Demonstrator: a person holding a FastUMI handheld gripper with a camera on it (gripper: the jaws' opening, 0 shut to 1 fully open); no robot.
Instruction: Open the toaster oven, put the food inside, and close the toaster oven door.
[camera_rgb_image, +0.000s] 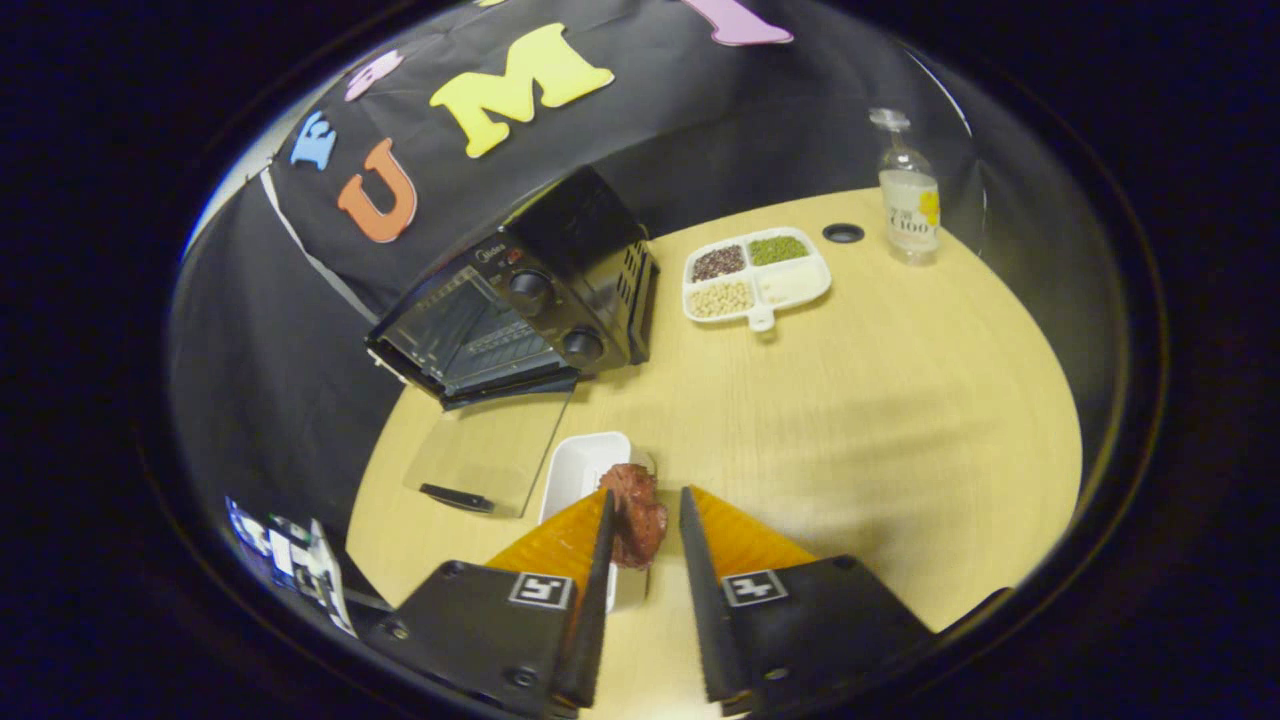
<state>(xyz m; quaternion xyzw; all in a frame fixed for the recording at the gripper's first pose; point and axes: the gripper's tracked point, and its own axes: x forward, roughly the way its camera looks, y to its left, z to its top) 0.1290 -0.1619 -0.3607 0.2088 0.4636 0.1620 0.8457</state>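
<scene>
toaster oven (520, 305) back-left on table (850, 400) | divided dish (757, 277) right of it | bottle (908, 200) beyond

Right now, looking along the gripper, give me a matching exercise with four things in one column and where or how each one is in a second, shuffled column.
Things:
1. black toaster oven's glass door
2. reddish-brown piece of meat
3. white four-part tray of beans and grains
4. clear glass bottle

Places or states:
A. stands upright at the table's far edge, beyond the tray
B. folded down flat onto the light wooden table
C. lies beside the oven, on the bottle's side
D. between the gripper fingers, over the small white dish

Pairs: 1-B, 2-D, 3-C, 4-A
</scene>
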